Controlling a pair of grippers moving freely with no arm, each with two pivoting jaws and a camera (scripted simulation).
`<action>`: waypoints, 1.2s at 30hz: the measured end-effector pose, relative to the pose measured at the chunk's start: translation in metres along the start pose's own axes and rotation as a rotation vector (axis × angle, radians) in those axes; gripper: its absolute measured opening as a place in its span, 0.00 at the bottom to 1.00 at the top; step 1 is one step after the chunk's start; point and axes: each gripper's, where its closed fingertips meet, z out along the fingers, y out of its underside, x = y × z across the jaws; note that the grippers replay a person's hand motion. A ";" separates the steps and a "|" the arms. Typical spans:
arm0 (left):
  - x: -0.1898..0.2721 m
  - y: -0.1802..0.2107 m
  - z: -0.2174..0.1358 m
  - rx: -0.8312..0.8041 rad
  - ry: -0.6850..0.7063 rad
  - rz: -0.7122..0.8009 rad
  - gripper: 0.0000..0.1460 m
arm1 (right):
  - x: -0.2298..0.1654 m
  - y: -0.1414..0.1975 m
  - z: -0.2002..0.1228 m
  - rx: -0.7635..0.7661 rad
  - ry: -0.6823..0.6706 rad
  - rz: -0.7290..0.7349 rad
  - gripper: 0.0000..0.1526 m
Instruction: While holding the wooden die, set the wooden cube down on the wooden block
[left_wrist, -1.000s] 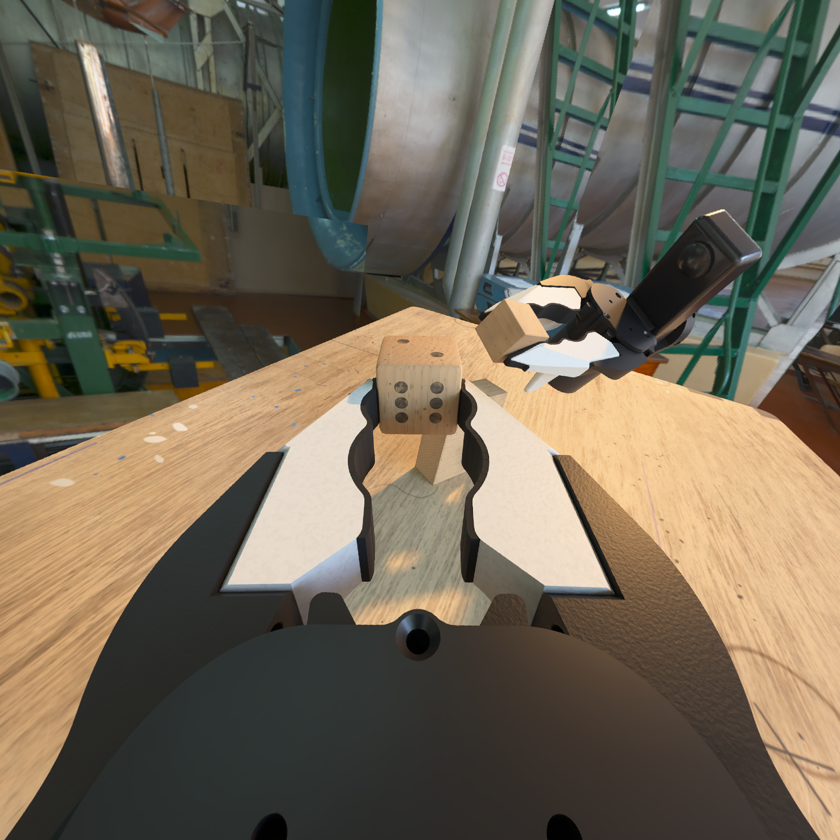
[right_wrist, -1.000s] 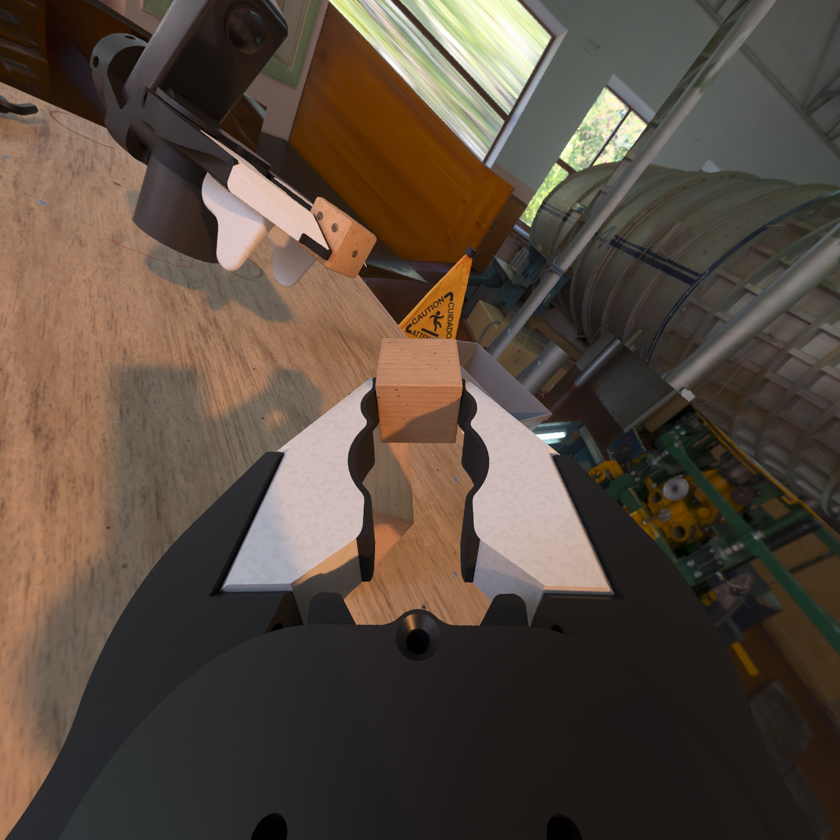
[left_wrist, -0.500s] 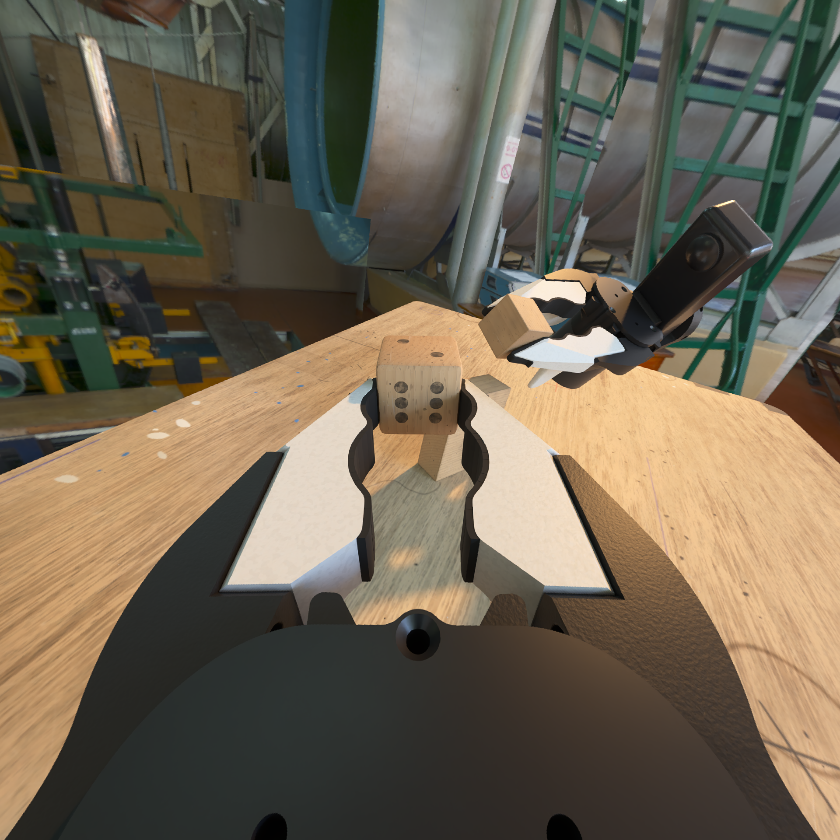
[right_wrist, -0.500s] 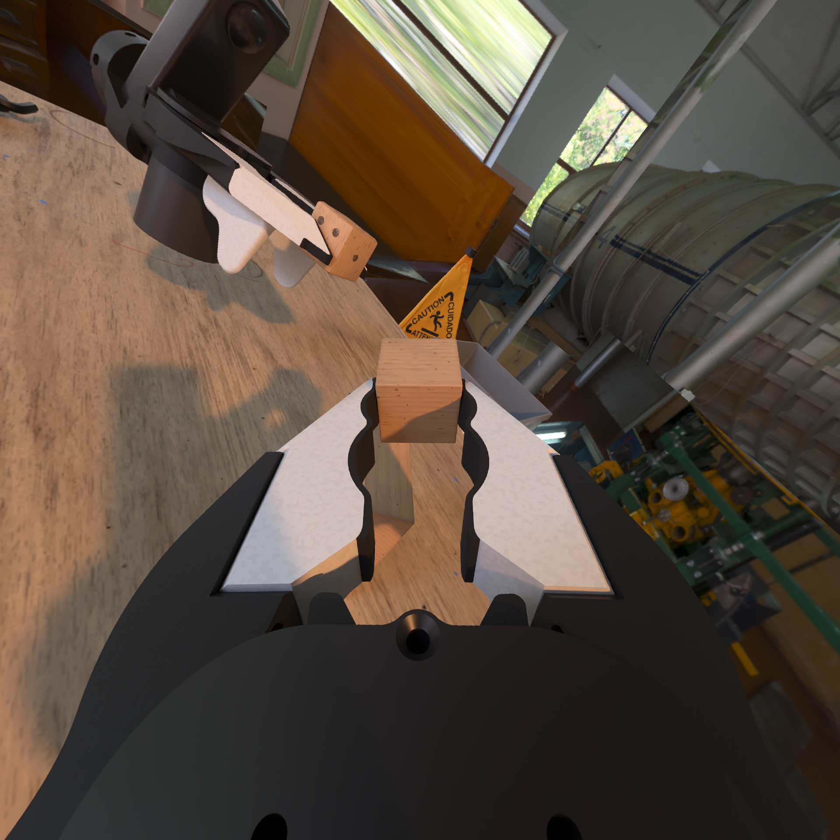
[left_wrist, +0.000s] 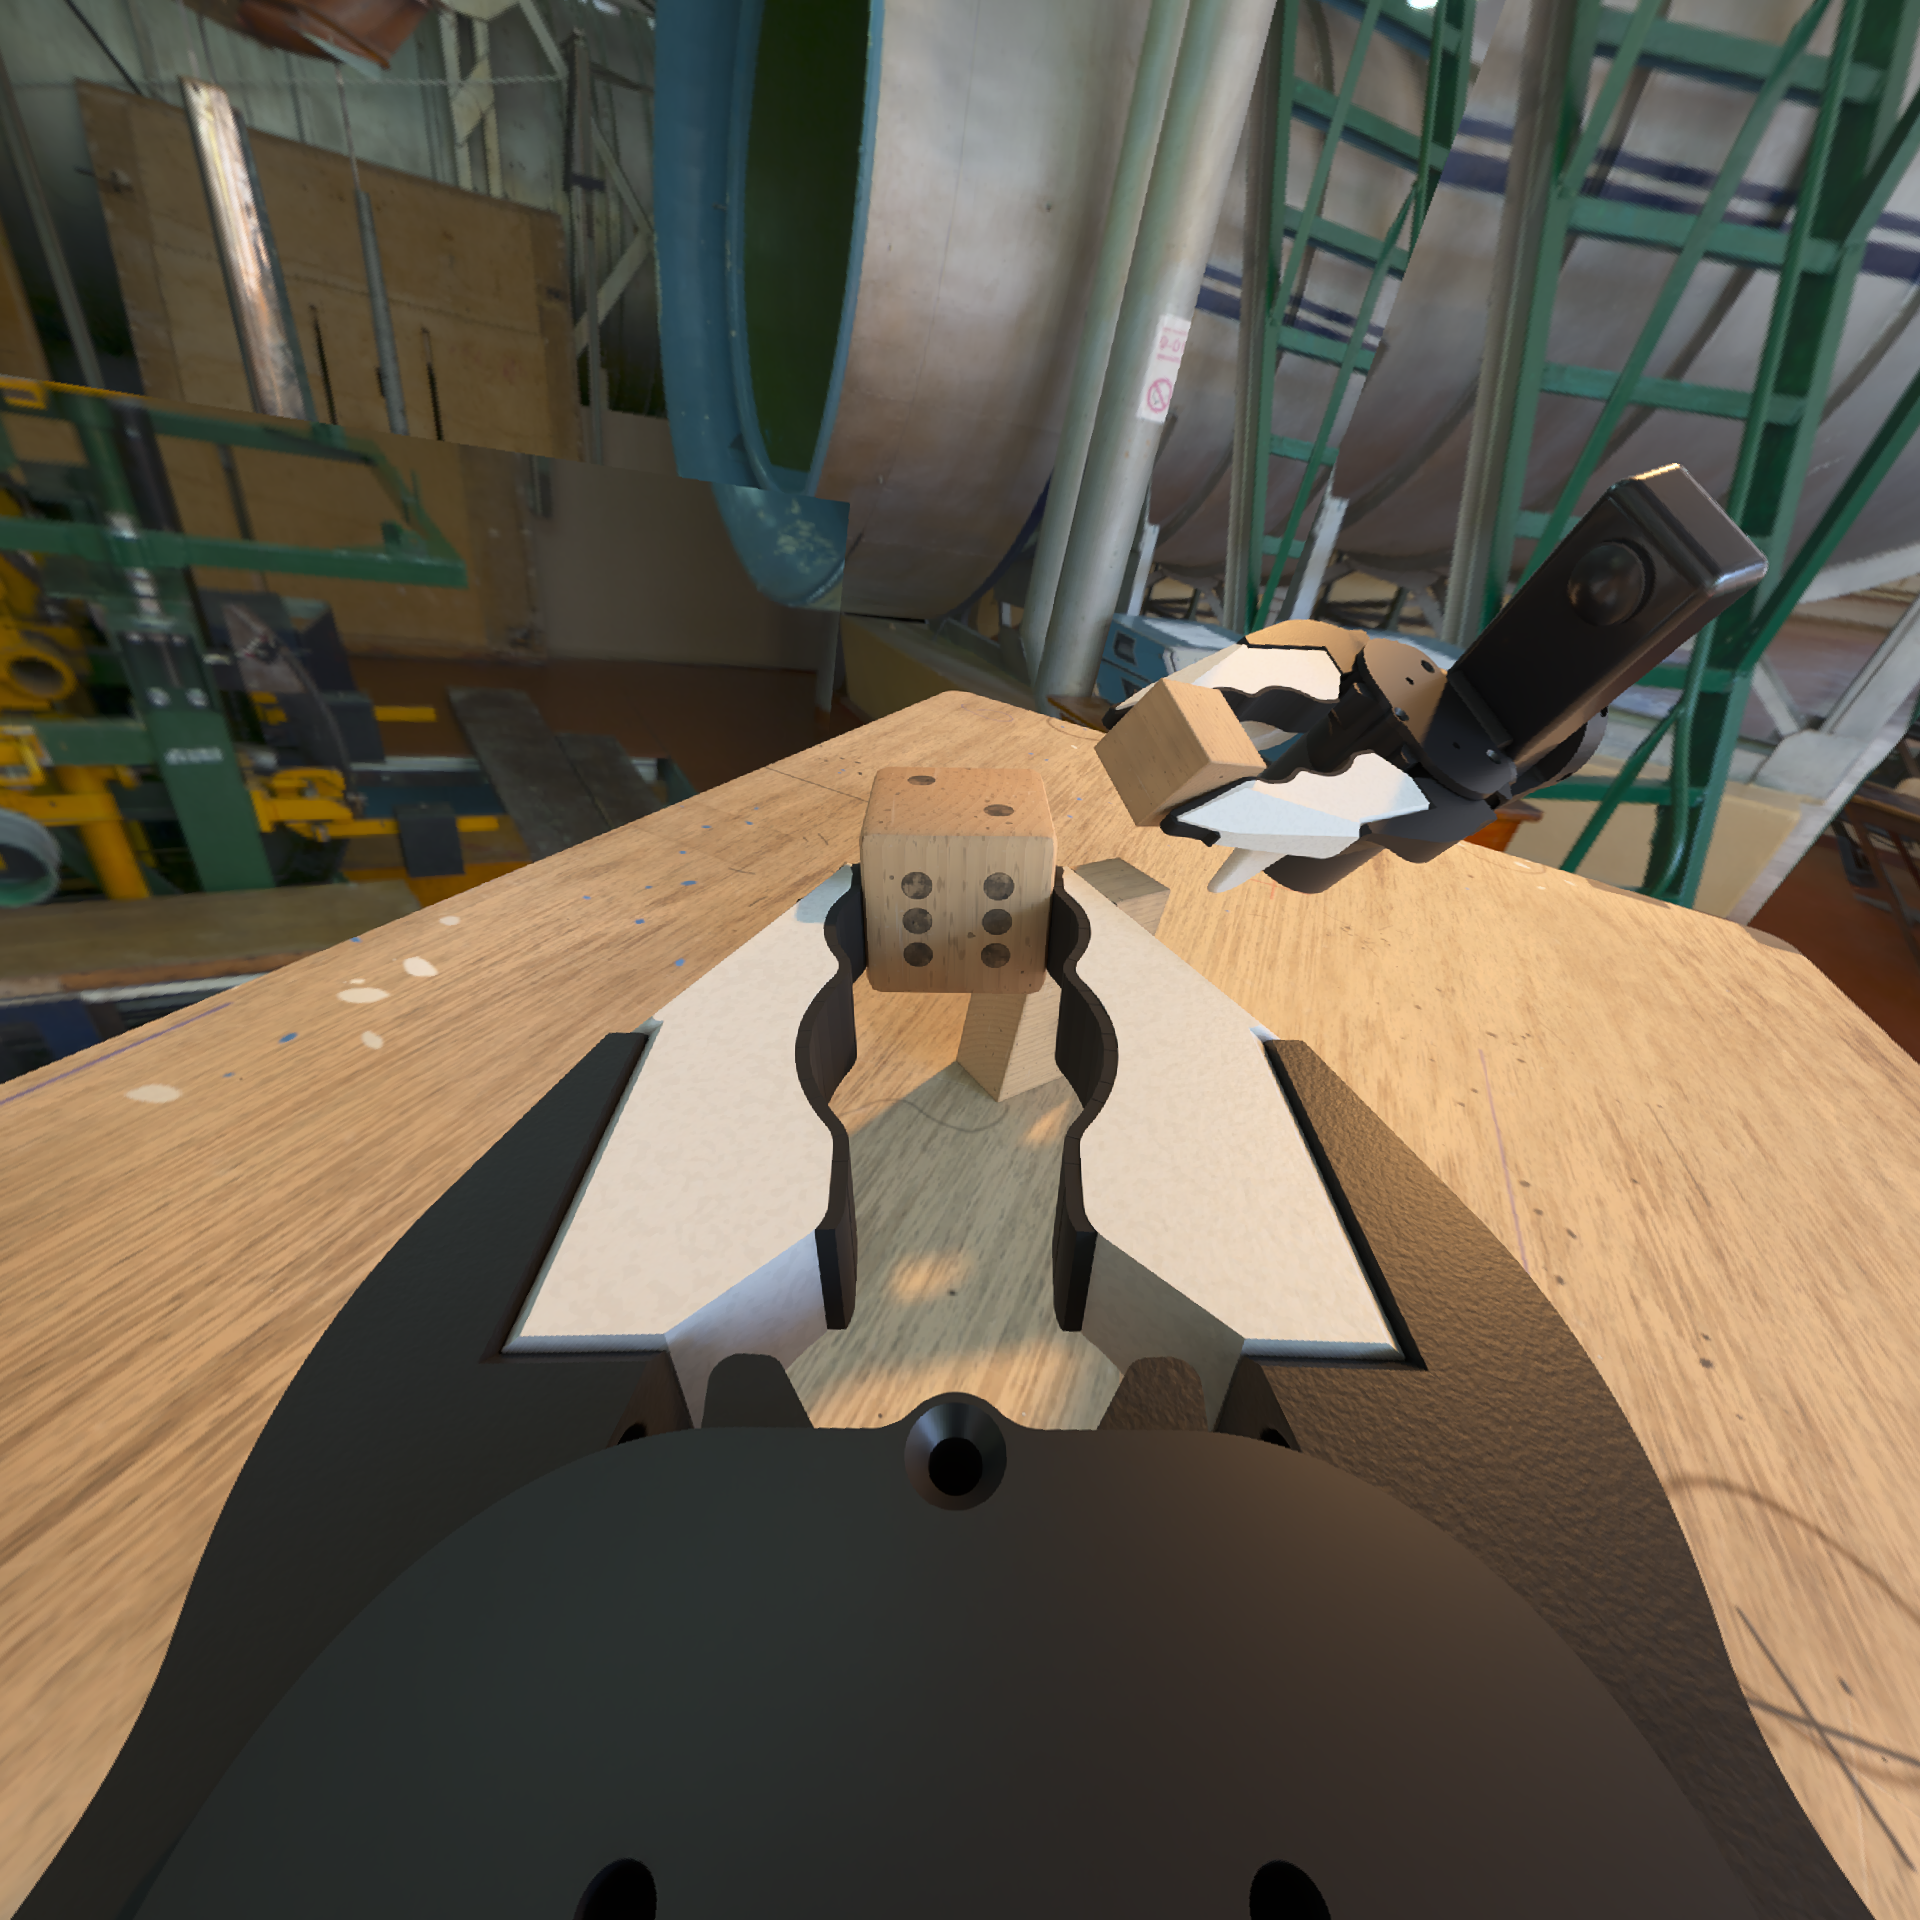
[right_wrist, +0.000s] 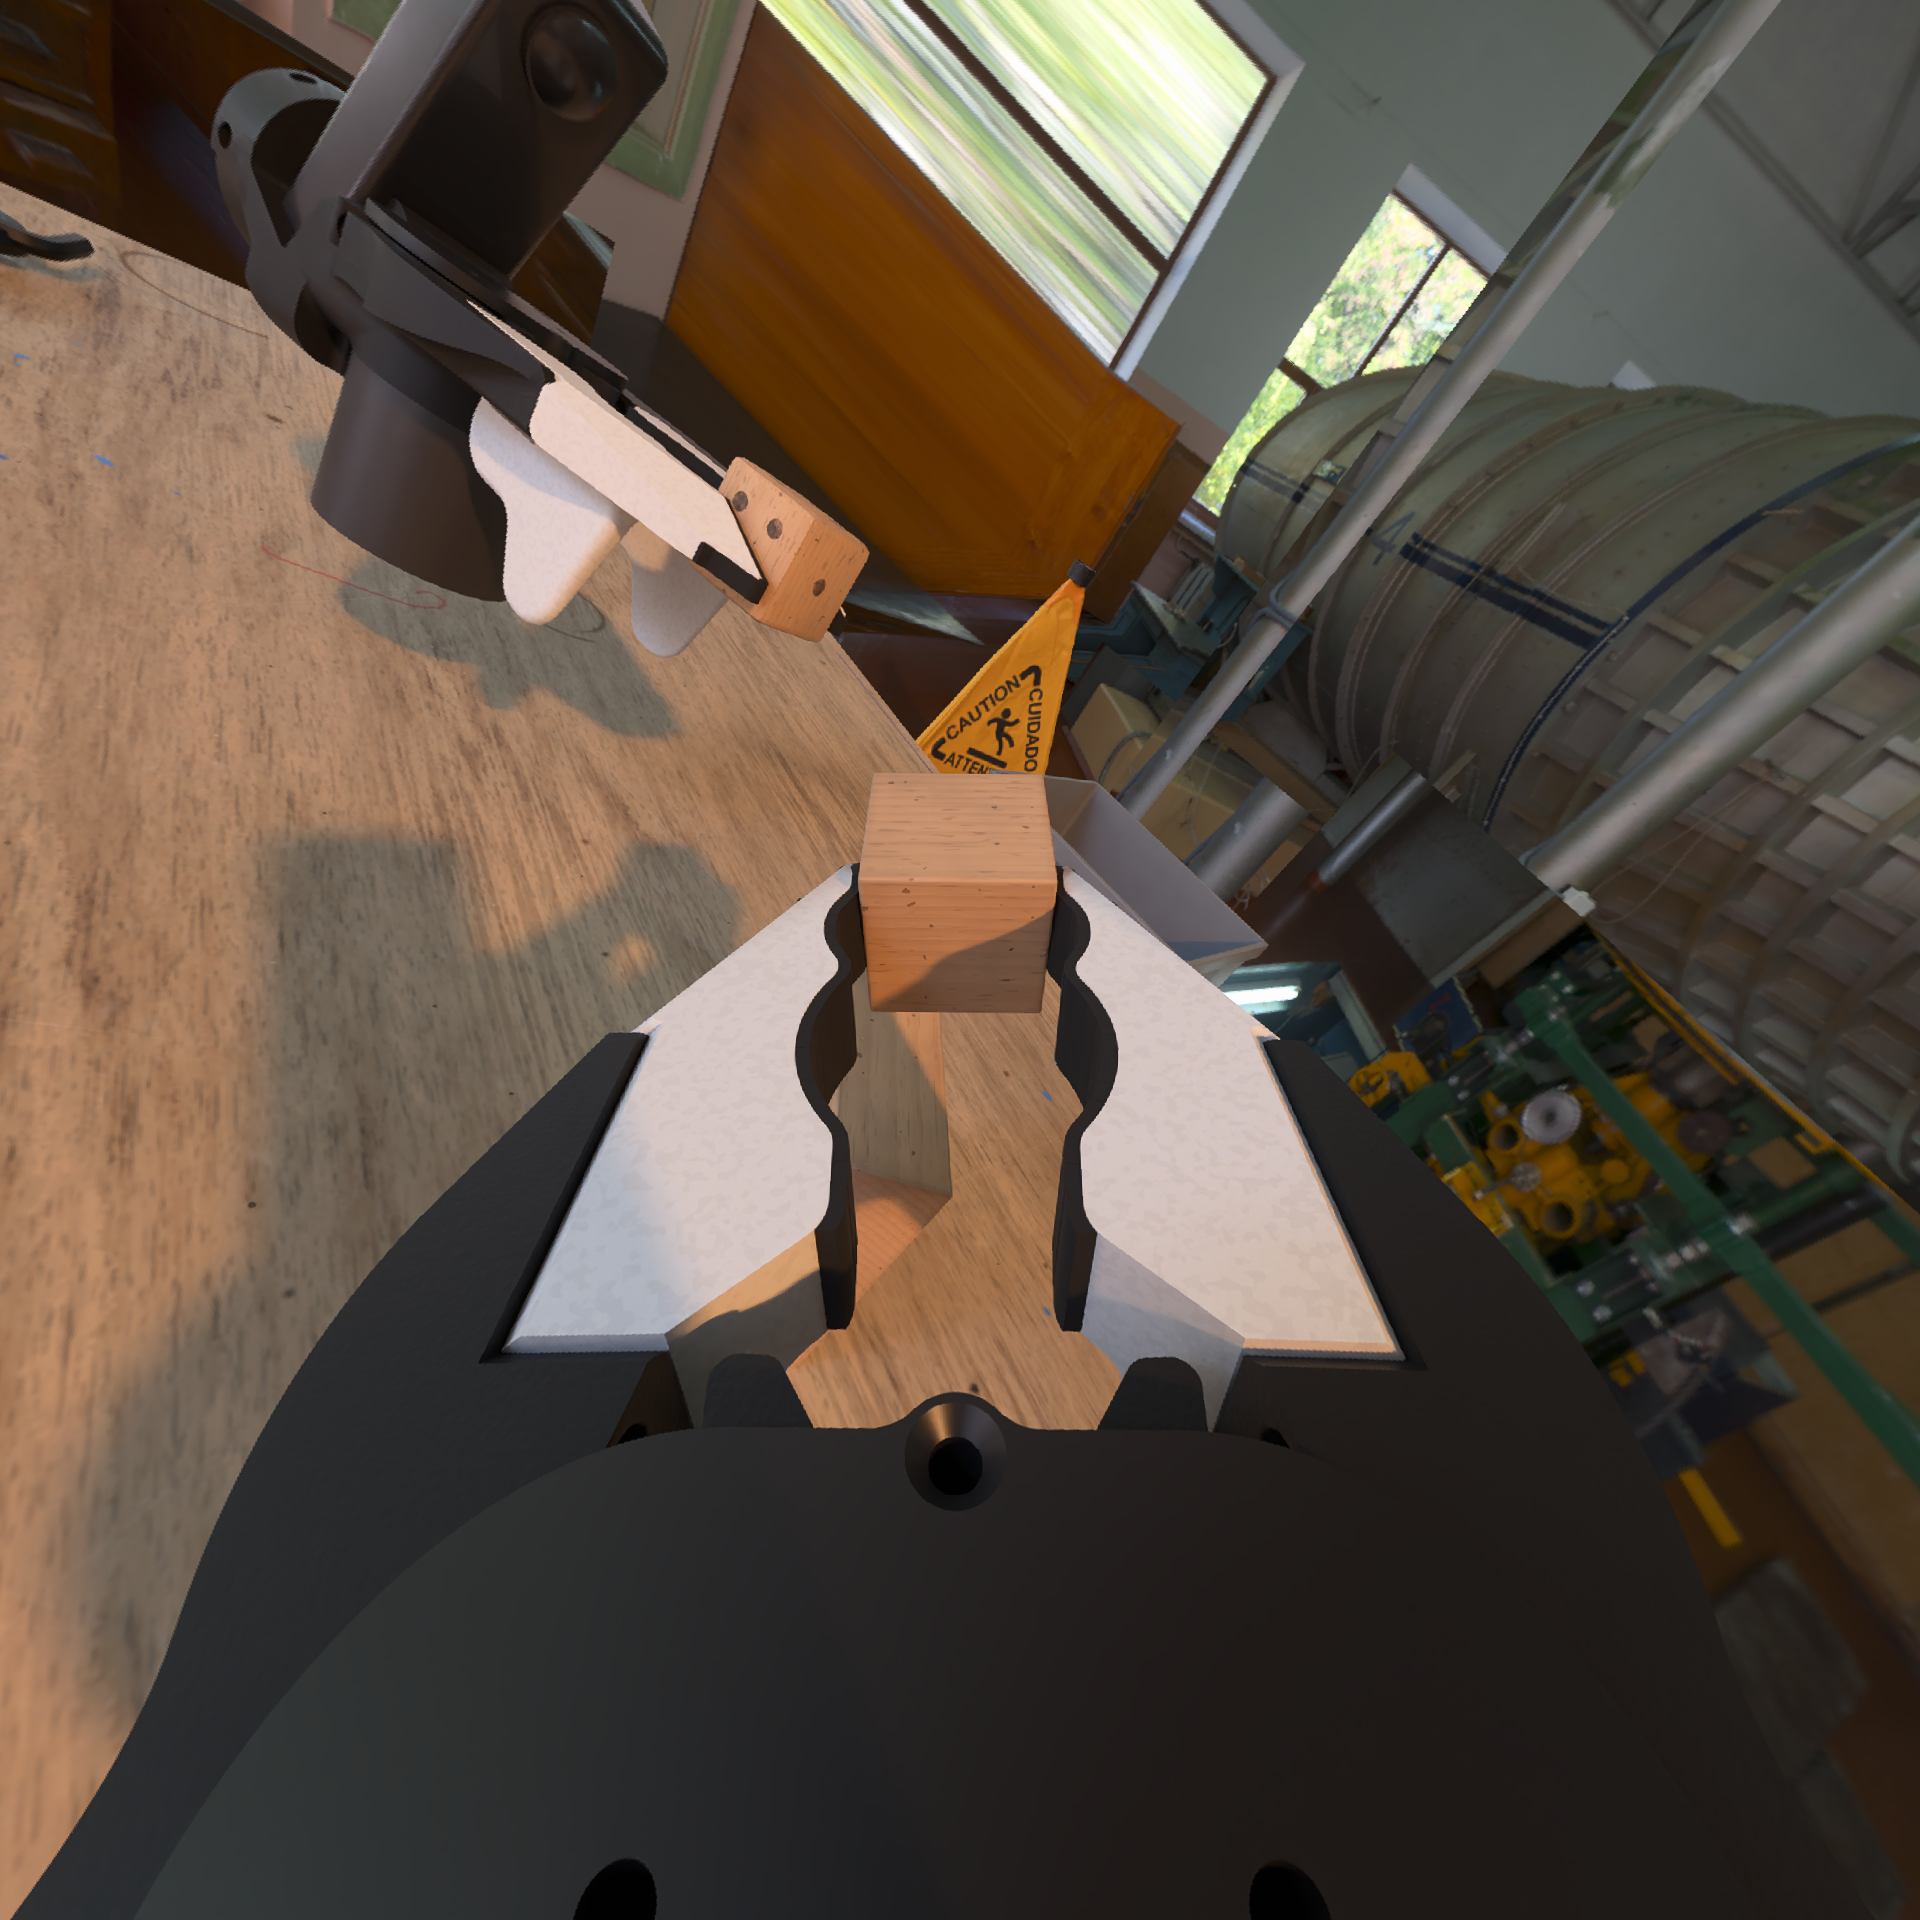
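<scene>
In the left wrist view my left gripper (left_wrist: 956, 914) is shut on the wooden die (left_wrist: 956, 894), held above the table (left_wrist: 1558, 1143). A pale upright wooden block (left_wrist: 1003, 1049) stands on the table just behind and below the die. Its top corner shows to the die's right. My right gripper (left_wrist: 1205, 774) hovers at the far right, shut on the plain wooden cube (left_wrist: 1179, 764), up and to the right of the block. In the right wrist view the cube (right_wrist: 956, 904) sits between my right gripper's (right_wrist: 956, 925) fingertips, with the block (right_wrist: 899, 1101) below it. The left gripper (right_wrist: 758, 566) holds the die (right_wrist: 795, 561) at the upper left.
The table's (right_wrist: 260, 935) edge runs close behind the block in the right wrist view. Beyond it are a yellow caution sign (right_wrist: 997, 717) and a grey-white box (right_wrist: 1143, 873). Workshop machinery, tanks and green scaffolding surround the table.
Almost nothing. Both grippers keep their holds, and the right gripper with the cube has only drifted slightly in the left wrist view.
</scene>
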 end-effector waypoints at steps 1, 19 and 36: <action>0.000 0.000 0.000 0.000 -0.001 0.001 0.23 | 0.000 0.000 0.000 0.000 0.000 0.000 0.22; 0.000 0.001 0.000 -0.003 -0.004 0.002 0.23 | 0.000 0.001 0.000 -0.002 -0.001 -0.001 0.22; 0.001 0.005 0.003 -0.033 -0.006 0.026 0.23 | -0.002 0.003 0.002 -0.010 -0.010 0.002 0.22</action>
